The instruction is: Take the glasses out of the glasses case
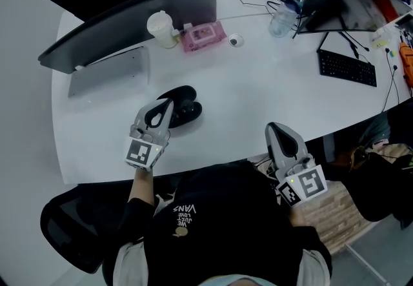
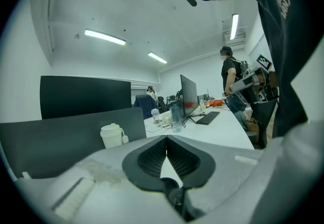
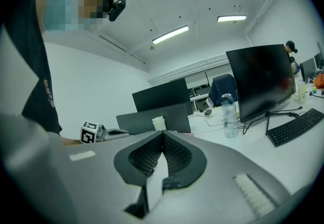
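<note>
The glasses case [image 1: 184,108], black and rounded, is seen on the white table [image 1: 258,94] in its left half, near the front edge. It shows as two dark rounded parts, one behind the other; whether glasses lie inside cannot be told. The left gripper [image 1: 170,105] is held low over the front edge, its tips at the left side of the case; contact between them cannot be made out from the head view. In the left gripper view its jaws are seen brought together, tips meeting, with nothing held between them [image 2: 166,138]. The right gripper [image 1: 271,127] is held at the front edge in the table's right half, well apart from the case. Its jaws are likewise seen closed tip to tip and empty [image 3: 162,133]. Toward the back edge a white cup [image 1: 161,28] and a pink pack [image 1: 203,35] are set side by side beside a grey screen [image 1: 139,20]. A black keyboard [image 1: 347,66] lies near the right edge, with a clear bottle [image 1: 282,17] behind it
</note>
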Motion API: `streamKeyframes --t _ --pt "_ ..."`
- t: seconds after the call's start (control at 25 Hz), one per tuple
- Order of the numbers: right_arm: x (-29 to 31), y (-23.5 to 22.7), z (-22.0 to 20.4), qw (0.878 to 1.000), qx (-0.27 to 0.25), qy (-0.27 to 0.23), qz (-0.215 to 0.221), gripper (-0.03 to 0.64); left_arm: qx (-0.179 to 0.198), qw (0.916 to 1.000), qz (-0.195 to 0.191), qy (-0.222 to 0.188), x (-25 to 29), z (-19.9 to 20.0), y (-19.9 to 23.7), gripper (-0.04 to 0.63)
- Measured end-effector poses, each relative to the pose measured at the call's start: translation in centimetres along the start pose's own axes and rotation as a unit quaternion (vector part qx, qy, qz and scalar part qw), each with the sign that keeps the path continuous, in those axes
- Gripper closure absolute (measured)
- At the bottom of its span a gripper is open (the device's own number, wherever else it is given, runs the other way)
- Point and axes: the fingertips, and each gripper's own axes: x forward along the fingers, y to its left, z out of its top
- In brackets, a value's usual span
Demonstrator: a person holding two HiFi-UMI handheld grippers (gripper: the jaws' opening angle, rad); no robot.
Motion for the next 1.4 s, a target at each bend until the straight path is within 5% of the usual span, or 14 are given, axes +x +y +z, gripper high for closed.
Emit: streamKeyframes --t 0.32,1.4 --pt "0.2 0.6 -0.2 1.0 -0.003 0.006 -0.008 0.617 0.038 0.9981 -0.04 0.029 0.8 -3.3 0.0 0.58" --pt "0.2 1.0 -1.2 0.999 -0.007 0.02 -0.035 0.617 0.031 0.9831 -0.11 0.143 2.0 -12.6 -0.9 0.492"
